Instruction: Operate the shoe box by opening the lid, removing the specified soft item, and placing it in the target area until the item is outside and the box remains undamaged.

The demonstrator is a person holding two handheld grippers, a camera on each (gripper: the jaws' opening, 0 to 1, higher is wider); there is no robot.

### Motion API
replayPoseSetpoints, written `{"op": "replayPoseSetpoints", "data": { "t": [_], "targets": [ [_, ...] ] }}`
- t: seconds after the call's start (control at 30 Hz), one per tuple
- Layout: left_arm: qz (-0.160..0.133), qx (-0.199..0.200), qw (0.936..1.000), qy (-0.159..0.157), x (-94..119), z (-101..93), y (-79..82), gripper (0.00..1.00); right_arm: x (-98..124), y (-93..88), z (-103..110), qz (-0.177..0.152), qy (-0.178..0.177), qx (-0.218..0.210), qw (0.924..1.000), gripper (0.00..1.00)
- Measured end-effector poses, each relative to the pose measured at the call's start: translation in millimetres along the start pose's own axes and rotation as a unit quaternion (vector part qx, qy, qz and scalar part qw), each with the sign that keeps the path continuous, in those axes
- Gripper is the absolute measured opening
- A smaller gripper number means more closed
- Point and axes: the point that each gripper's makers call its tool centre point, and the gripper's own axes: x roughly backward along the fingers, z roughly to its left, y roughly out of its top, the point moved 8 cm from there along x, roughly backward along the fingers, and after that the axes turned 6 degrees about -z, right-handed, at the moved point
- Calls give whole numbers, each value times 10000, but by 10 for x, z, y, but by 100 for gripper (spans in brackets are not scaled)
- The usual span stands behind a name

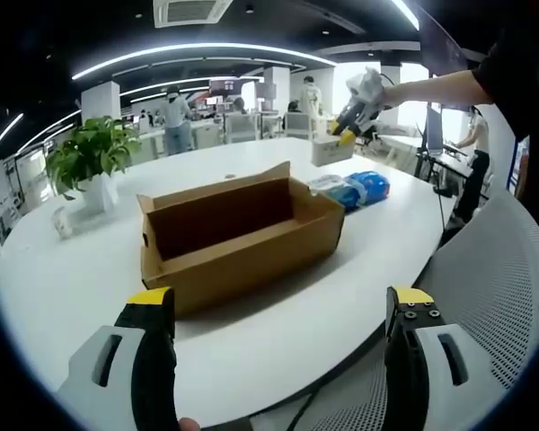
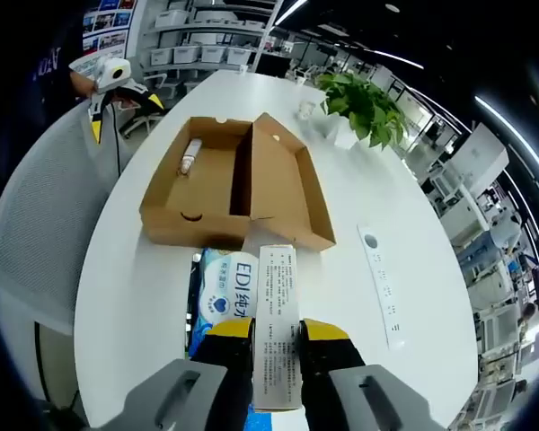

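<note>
An open cardboard shoe box [image 1: 251, 260] [image 2: 175, 224] sits on the round white table [image 1: 54, 296], its lid [image 2: 274, 175] standing up. A small white tube-like item [image 2: 190, 157] lies inside. My left gripper [image 1: 278, 305] is open, low in front of the box with nothing between its fingers; it appears as the left gripper [image 2: 117, 85] beyond the box. My right gripper [image 2: 277, 334] is shut on a slim printed carton [image 2: 277, 305], held above a blue and white soft pack [image 2: 225, 292]. From the other side, the right gripper [image 1: 355, 108] holds the carton [image 1: 332, 150] over that pack [image 1: 359, 187].
A potted plant [image 1: 90, 157] [image 2: 364, 103] stands at the table's far side. A long white power strip [image 2: 382, 283] lies beside the box. A grey mesh chair [image 1: 494, 296] [image 2: 36, 233] stands at the table edge. People stand among desks in the background.
</note>
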Motion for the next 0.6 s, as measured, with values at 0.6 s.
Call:
{"op": "replayPoseSetpoints", "data": {
  "t": [0.6],
  "targets": [
    [79, 39, 10000, 3, -21, 0, -7, 97, -127, -496, -189, 465, -31, -159, 9988, 15]
  ]
}}
